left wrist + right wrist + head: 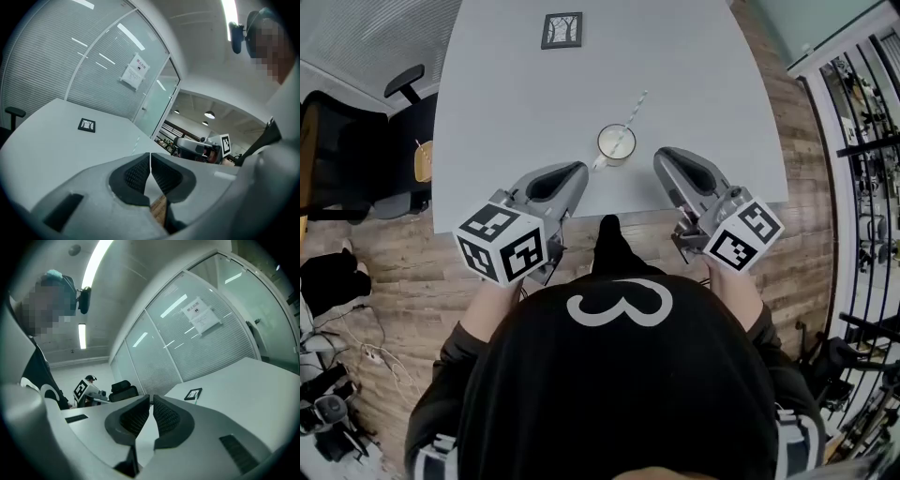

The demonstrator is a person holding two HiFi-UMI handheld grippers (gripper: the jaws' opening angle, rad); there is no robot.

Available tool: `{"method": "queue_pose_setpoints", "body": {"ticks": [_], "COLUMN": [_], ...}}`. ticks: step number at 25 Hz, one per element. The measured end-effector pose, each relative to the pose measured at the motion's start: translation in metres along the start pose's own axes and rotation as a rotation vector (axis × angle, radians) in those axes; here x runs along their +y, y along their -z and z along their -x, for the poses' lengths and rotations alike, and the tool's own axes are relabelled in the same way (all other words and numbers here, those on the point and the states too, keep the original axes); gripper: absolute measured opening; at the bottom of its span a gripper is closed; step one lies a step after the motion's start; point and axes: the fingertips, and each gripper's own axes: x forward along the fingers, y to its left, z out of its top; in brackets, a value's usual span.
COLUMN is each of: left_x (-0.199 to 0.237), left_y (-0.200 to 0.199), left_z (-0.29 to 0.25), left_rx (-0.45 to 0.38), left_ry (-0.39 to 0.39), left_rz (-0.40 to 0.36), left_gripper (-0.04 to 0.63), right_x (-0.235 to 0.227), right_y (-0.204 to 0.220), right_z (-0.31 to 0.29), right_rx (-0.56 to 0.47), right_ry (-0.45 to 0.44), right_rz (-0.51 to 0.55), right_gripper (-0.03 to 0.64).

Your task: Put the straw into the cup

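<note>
**Both grippers closed and empty; straw stands in cup**

The person's black shirt [609, 394] fills the bottom of the head view. Just above it, the left gripper [579, 170] and the right gripper [662, 156] sit at the near edge of the grey table [516, 112]. They lie left and right of the cup [616, 143] without touching it.

In each gripper view, the jaws are closed together with nothing between them.

The straw [634, 111] stands in the cup, leaning toward the upper right. A framed card [562, 30] lies at top centre.
</note>
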Motion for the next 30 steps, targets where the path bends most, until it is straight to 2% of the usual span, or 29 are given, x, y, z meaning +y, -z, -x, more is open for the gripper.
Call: {"method": "queue_pose_setpoints", "body": {"ticks": [7,16,24,30], "left_x": [-0.026,-0.049,-0.050,-0.053], "left_y": [-0.015,-0.018,-0.013,-0.021], "left_z": [0.016,0.036,0.040,0.041], "left_rx": [-0.034,-0.048,-0.033,-0.060], "left_ry": [0.049,0.084,0.099,0.115], "left_rz": [-0.030,-0.085,-0.081,-0.081], "left_gripper": [0.023,0.023,0.023,0.023], "right_x": [0.049,0.072,0.069,0.069], "right_y": [-0.012,-0.010,-0.007,-0.007], "right_z": [0.012,0.019,0.022,0.023], "right_rx": [0.002,0.015,0.013,0.034], "right_ry": [-0.150,-0.127,-0.095,-0.079], "right_rz": [-0.021,0.019,0.007,0.008], "right_gripper": [0.025,0.015,0.015,0.015]}}
